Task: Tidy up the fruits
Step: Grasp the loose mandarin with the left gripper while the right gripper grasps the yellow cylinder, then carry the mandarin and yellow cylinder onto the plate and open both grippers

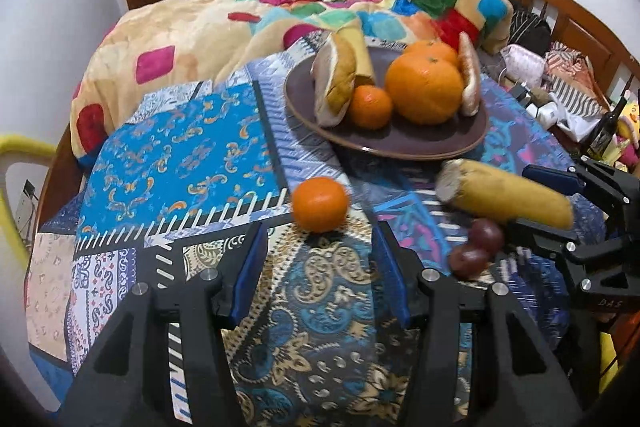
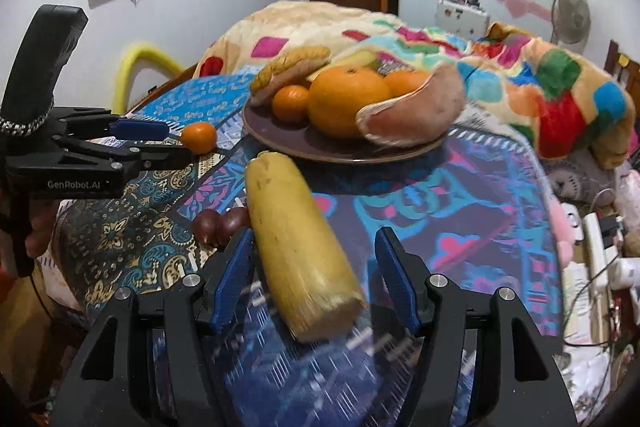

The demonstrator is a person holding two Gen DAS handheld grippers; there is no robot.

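A small orange (image 1: 320, 203) (image 2: 198, 137) lies on the patterned cloth just beyond the tips of my left gripper (image 1: 320, 229) (image 2: 176, 141), which is open with nothing between its fingers. A yellow corn cob (image 1: 504, 195) (image 2: 296, 239) lies between the jaws of my right gripper (image 1: 548, 207) (image 2: 316, 237). The left pad is close against the cob, a gap shows at the right pad, and the gripper is open. Two dark red fruits (image 1: 476, 247) (image 2: 220, 223) sit beside the cob. Behind them, a brown plate (image 1: 384, 151) (image 2: 320, 157) holds a big orange (image 1: 424, 89) (image 2: 348, 101), smaller oranges and plush pieces.
A colourful blanket (image 1: 192, 35) (image 2: 552, 87) is heaped behind the plate. A dark bottle (image 1: 604, 131) and clutter stand by the wooden headboard on the right. A power strip and cables (image 2: 596, 247) lie off the cloth's right edge. At the left is a yellow chair frame (image 2: 136, 63).
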